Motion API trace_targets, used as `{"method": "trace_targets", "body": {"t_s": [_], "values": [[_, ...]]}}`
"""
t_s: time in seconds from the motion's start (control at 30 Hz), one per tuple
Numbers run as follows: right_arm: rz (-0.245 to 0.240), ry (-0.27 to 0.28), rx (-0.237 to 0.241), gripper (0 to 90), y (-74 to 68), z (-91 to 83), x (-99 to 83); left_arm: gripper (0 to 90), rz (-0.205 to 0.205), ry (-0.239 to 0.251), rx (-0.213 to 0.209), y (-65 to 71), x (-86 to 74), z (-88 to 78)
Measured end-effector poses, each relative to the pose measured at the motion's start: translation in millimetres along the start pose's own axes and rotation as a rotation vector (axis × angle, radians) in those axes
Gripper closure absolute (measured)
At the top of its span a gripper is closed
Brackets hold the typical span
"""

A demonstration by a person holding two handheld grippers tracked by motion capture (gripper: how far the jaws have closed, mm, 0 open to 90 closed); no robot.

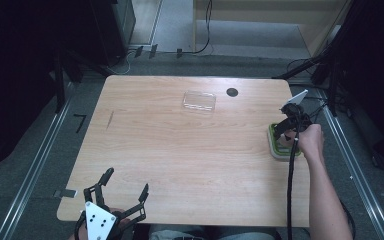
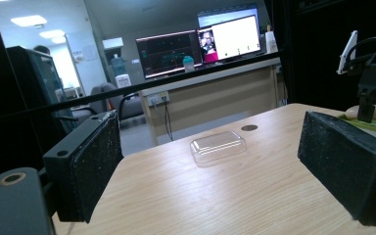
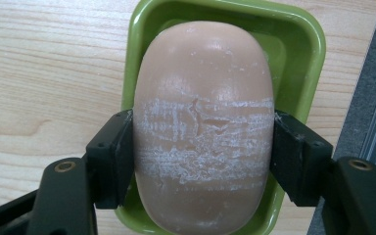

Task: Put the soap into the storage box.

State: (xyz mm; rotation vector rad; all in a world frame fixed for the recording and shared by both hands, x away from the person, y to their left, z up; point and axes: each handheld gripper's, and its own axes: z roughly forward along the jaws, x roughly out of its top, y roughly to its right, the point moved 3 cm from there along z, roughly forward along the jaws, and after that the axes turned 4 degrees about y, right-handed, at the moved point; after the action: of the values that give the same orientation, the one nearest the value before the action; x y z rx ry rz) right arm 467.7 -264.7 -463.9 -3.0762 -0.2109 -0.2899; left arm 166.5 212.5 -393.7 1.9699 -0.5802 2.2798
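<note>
Our left gripper (image 1: 125, 192) rests at the table's (image 1: 180, 150) near left edge, jaws wide apart and empty. Farther right lies a clear lid (image 1: 199, 101). At the right edge, our right gripper (image 3: 200, 161) clamps the pink soap bar (image 3: 203, 122) over its green dish (image 3: 303, 54).

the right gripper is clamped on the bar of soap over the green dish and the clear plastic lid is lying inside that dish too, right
Not quite. The right gripper is clamped on the bar of soap over the green dish, but the clear plastic lid is not in that dish. The high view shows it lying by itself on the table, well away from the dish, toward the far edge.
</note>
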Motion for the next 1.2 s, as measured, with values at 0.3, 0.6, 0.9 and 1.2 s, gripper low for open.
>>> {"method": "trace_targets", "body": {"t_s": [0.3, 0.6, 0.9, 1.2], "values": [[0.02, -0.002, -0.005, 33.2, 3.3, 5.3, 0.7, 9.9, 0.001, 0.0, -0.002, 0.0, 0.0, -0.1], [0.027, -0.013, -0.023, 33.2, 0.6, 10.8, 1.1, 9.9, 0.001, 0.0, -0.001, 0.0, 0.0, -0.1], [0.035, -0.023, -0.042, 33.2, 0.7, 13.4, 0.9, 9.9, 0.001, 0.0, -0.002, 0.1, 0.0, -0.2], [0.031, -0.031, -0.037, 33.1, 1.3, 15.9, 0.3, 9.9, 0.002, 0.0, -0.002, 0.1, 0.1, -0.2]]}}
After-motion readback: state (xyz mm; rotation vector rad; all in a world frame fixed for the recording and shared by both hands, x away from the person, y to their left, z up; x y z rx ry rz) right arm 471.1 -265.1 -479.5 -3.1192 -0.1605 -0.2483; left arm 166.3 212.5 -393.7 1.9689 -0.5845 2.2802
